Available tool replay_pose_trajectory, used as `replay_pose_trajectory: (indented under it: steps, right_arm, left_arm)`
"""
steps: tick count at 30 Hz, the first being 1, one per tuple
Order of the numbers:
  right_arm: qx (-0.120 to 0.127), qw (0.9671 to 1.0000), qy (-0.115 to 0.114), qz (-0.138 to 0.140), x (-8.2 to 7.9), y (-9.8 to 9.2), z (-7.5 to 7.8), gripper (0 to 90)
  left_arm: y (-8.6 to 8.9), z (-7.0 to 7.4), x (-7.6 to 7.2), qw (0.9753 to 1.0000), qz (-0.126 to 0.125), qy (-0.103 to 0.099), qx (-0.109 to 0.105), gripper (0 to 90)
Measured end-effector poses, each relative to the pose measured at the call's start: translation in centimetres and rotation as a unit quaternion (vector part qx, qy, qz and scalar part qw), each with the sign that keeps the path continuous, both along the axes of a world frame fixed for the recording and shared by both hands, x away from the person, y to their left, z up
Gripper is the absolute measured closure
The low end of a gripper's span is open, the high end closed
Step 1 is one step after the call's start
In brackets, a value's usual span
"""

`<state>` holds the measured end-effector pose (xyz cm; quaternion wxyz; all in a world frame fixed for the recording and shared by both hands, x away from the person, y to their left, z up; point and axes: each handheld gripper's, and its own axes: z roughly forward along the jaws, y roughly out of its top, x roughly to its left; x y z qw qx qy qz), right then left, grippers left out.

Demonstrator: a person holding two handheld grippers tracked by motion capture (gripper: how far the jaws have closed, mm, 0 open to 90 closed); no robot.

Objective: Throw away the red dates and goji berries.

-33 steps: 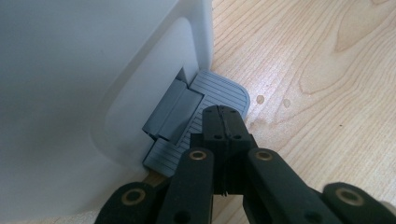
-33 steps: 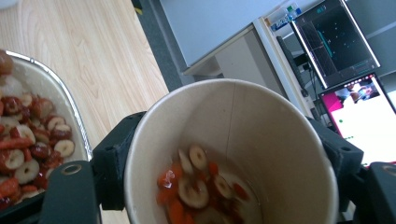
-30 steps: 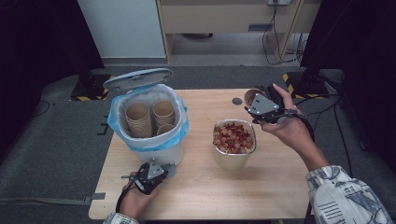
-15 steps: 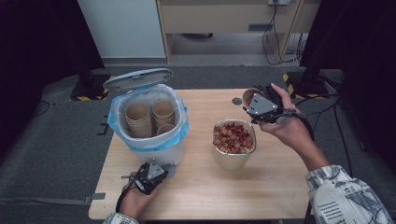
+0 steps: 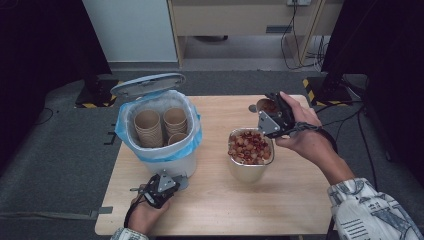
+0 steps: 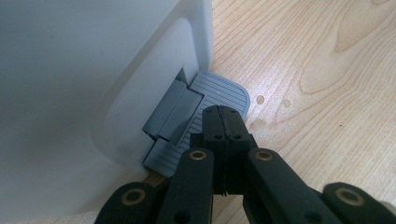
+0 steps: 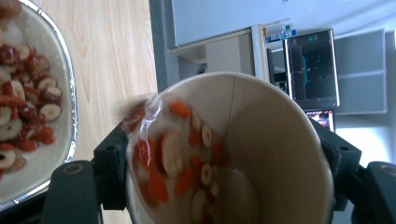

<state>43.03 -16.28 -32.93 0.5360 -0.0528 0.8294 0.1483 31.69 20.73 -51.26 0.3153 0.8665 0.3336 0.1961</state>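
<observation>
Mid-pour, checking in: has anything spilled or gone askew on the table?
No spill shows. The paper cup in the right tongs is tilted on purpose, slices sliding out. Left tongs press the bin's pedal, lid up.

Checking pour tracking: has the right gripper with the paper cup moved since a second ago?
Yes. The right gripper with the brown paper cup shifted left, nearer the foil tray of red and white slices.

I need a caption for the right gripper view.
Right gripper tilts a paper cup of sliced fruit beside foil tray.
</observation>
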Motion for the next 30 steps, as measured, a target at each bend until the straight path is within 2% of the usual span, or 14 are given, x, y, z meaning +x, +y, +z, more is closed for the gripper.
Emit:
replay_pose_trajectory:
  steps: [6,8,13,22,30]
  right_arm:
    - [-0.048,0.9986,-0.020,0.007,-0.1,0.6,-0.4,25.6]
    - [-0.057,0.9981,-0.023,0.006,-0.1,0.6,-0.5,25.6]
    - [-0.061,0.9977,-0.029,0.005,0.0,0.5,-0.6,25.7]
    - [-0.055,0.9979,-0.034,0.008,-0.1,0.2,-0.3,25.7]
    - [-0.063,0.9967,-0.049,0.010,-0.3,0.2,0.9,25.7]
  left_arm:
    - [0.0,0.0,0.0,1.0000,-0.001,-0.001,0.001,89.9]
    - [0.0,0.0,0.0,1.0000,-0.001,0.000,0.000,89.8]
    - [0.0,0.0,0.0,1.0000,0.000,-0.001,0.000,89.8]
    - [0.0,0.0,0.0,1.0000,0.000,-0.001,0.000,89.8]
    - [0.0,0.0,0.0,1.0000,0.001,-0.003,-0.002,89.9]
